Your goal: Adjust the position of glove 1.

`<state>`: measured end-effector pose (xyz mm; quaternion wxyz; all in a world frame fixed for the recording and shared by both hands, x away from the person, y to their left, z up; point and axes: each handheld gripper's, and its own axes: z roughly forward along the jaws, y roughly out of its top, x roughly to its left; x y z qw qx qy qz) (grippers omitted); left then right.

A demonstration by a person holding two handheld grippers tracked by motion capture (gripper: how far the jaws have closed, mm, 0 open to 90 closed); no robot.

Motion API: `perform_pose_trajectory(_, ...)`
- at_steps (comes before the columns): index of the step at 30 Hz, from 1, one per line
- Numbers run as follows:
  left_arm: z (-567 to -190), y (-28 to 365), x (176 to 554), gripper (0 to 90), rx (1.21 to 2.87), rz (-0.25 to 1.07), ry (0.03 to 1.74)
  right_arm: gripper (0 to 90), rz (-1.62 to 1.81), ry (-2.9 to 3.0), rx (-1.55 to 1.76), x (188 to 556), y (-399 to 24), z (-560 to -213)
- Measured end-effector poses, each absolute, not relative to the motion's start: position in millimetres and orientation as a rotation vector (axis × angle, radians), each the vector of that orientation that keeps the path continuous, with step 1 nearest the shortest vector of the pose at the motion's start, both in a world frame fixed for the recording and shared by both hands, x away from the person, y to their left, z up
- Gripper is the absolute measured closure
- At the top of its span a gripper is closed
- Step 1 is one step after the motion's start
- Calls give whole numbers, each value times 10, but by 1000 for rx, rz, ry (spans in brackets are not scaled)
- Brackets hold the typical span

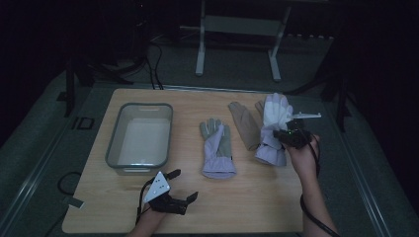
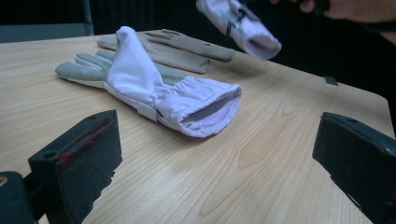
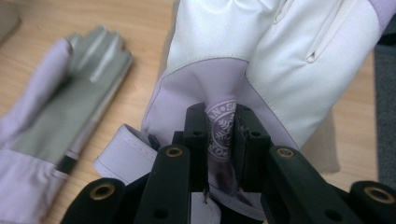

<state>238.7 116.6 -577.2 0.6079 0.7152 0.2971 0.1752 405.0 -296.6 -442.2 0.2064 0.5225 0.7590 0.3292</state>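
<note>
Right gripper clamped on white-and-lilac fabric work glove, raised above right end of light wooden table. Left gripper spread wide, nothing between, near front-left edge.

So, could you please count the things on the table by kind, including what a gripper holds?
Gloves: 3 (lavender glove lying flat, beige glove lying flat, white-and-lavender glove pinched in the right gripper)
Grey bin: 1
Total: 4
</note>
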Motion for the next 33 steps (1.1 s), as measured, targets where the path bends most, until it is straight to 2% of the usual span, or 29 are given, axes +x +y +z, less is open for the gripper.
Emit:
perform_pose_trajectory(17, -5772, 1164, 2384, 15, 1653, 411, 687, 774, 1006, 2085, 1330, 3889, -2578, -3696)
perform_pose_trajectory(33, -5772, 1167, 2384, 15, 1651, 409, 685, 773, 1036, 2249, 1200, 3896, -1724, -3756)
